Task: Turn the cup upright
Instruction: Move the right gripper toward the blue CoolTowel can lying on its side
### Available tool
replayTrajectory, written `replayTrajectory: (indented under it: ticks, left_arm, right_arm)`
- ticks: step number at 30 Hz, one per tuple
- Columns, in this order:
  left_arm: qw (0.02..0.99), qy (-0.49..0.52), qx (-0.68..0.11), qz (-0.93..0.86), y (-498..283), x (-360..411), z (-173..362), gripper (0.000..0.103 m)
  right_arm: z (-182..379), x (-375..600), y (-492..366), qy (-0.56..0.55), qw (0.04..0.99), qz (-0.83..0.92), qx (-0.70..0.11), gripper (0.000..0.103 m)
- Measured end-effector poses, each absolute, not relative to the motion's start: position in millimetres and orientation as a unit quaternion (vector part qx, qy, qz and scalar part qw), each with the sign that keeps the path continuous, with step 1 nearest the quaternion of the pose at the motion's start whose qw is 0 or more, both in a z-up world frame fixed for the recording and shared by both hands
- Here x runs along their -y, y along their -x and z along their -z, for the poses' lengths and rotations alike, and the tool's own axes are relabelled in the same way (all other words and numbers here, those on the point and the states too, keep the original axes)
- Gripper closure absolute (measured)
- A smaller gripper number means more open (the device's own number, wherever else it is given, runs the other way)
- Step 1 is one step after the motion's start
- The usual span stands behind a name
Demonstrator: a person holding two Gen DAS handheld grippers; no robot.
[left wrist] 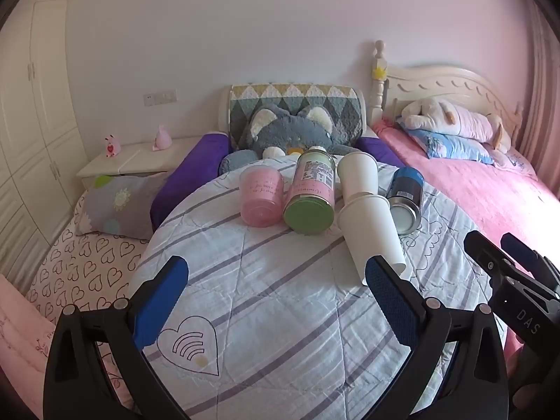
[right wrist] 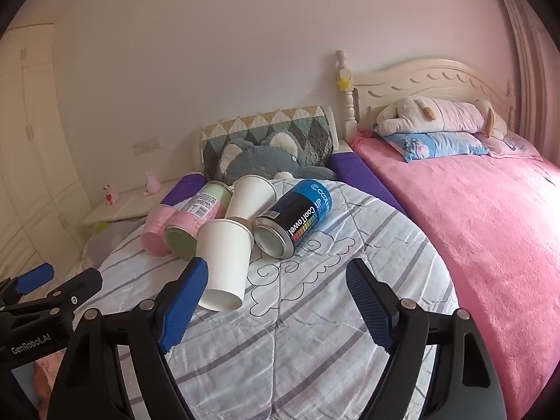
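Observation:
Two white paper cups lie on their sides on the striped quilt. The near cup (left wrist: 371, 234) (right wrist: 224, 259) lies with its base toward me. The far cup (left wrist: 358, 175) (right wrist: 250, 197) lies behind it, mouth away from me. My left gripper (left wrist: 276, 273) is open and empty, its right finger just in front of the near cup. My right gripper (right wrist: 276, 280) is open and empty, its left finger beside the near cup's base. The right gripper also shows at the right edge of the left wrist view (left wrist: 504, 255).
A pink tub (left wrist: 261, 197), a pink-and-green can (left wrist: 309, 199) and a blue-and-black can (right wrist: 294, 217) lie beside the cups. A grey plush (left wrist: 290, 131) sits behind. A pink bed (right wrist: 472, 227) is to the right, a white nightstand (left wrist: 133, 161) to the left.

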State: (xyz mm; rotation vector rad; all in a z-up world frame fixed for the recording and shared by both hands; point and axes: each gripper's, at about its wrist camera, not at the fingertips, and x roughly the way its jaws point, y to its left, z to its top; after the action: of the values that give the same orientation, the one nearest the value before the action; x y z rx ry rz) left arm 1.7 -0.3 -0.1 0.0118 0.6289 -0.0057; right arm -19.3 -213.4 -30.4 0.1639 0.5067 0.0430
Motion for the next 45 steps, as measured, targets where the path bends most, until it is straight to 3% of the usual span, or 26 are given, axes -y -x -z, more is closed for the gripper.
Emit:
replayTrajectory:
  ticks: [45]
  left_arm:
    - [0.955,-0.021,-0.297,-0.009,-49,1,-19,0.000]
  right_arm:
    - [10,216,-27,-0.076,0.968,-0.003,-0.239,0.020]
